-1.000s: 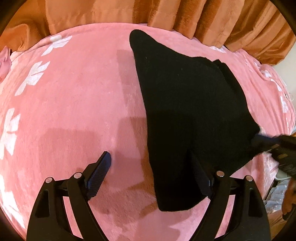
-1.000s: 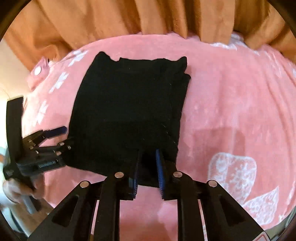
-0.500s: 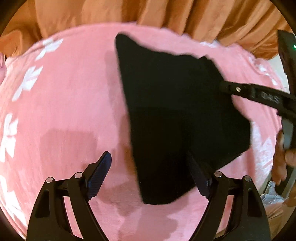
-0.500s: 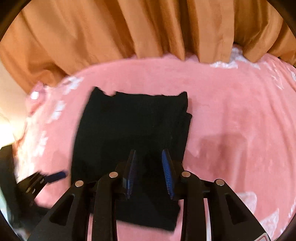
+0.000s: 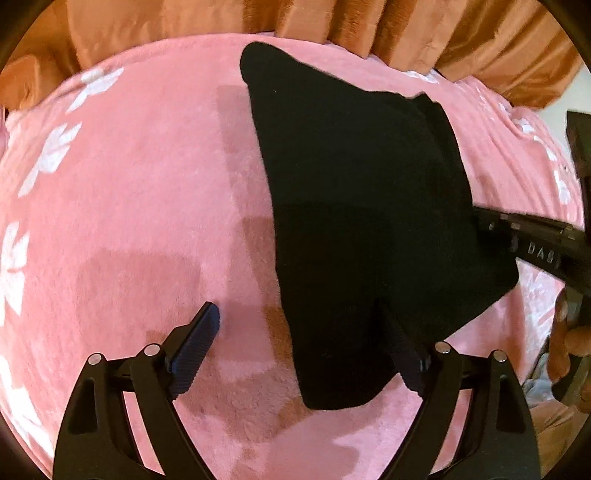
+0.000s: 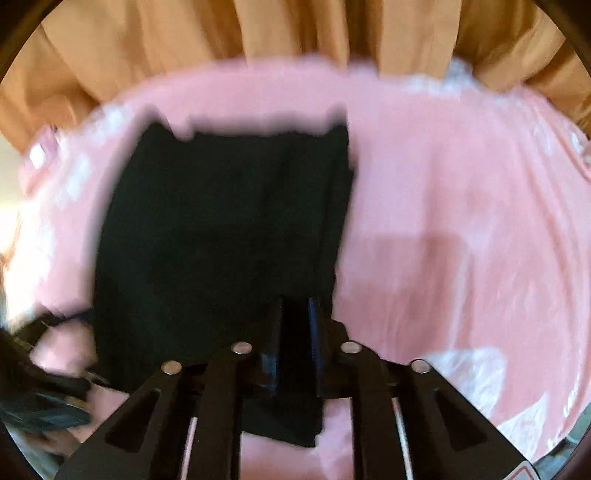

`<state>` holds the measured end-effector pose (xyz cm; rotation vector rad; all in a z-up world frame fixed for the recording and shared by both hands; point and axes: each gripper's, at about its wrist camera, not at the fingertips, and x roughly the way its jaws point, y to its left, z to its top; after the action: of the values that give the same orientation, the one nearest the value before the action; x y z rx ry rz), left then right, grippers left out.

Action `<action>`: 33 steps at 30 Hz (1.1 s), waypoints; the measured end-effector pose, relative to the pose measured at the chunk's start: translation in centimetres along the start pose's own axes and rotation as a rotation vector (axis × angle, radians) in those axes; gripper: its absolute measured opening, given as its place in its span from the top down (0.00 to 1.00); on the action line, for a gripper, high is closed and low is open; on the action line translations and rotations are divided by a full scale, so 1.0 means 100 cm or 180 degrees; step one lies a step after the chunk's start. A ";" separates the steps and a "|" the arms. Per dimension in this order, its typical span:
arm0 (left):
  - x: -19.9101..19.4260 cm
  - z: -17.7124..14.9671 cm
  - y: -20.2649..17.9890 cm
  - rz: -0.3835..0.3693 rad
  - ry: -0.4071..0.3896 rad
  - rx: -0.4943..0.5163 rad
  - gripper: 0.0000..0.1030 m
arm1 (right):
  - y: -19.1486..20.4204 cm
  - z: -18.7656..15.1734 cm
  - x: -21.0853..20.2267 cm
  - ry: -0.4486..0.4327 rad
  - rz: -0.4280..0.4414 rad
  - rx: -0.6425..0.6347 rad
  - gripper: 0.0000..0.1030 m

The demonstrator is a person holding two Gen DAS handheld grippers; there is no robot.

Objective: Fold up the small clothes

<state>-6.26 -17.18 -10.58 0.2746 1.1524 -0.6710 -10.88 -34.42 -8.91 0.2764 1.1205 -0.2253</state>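
A folded black garment (image 5: 362, 206) lies flat on the pink blanket (image 5: 140, 192). It also shows in the right wrist view (image 6: 221, 229), blurred. My left gripper (image 5: 306, 339) is open, its jaws wide apart over the garment's near left corner: one finger over the blanket, the other over the cloth. My right gripper (image 6: 295, 325) hovers over the garment's near right edge with its jaws a narrow gap apart; the blur hides whether cloth is between them. It shows at the right of the left wrist view (image 5: 532, 247).
Orange curtains (image 6: 295, 33) hang behind the bed. The blanket (image 6: 461, 229) has white flower prints (image 5: 55, 151). The bed's edge and a floor strip show at the far right (image 5: 543, 384).
The right gripper lifted away, opened slightly, then came back down toward the garment's near right edge with its jaws narrower. The left gripper stayed open and shifted only slightly.
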 end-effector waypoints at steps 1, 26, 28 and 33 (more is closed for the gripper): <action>-0.001 0.000 -0.001 0.0013 -0.0016 0.0005 0.18 | -0.002 0.003 -0.004 0.0028 0.0025 0.0005 0.85; 0.024 0.053 -0.004 -0.0309 -0.0264 -0.0359 0.04 | -0.025 0.015 0.005 0.0045 0.0762 0.0731 0.23; 0.024 0.054 -0.004 -0.0320 -0.0282 -0.0314 0.04 | -0.024 0.018 0.007 0.0029 0.0752 0.0702 0.23; 0.020 0.056 -0.011 -0.0415 -0.0324 -0.0165 0.27 | -0.017 0.020 0.005 -0.0020 0.0859 0.0568 0.50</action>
<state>-2.21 -21.67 -10.00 0.1205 1.0950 -0.7599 -9.54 -36.67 -8.71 0.5807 1.0456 -0.0861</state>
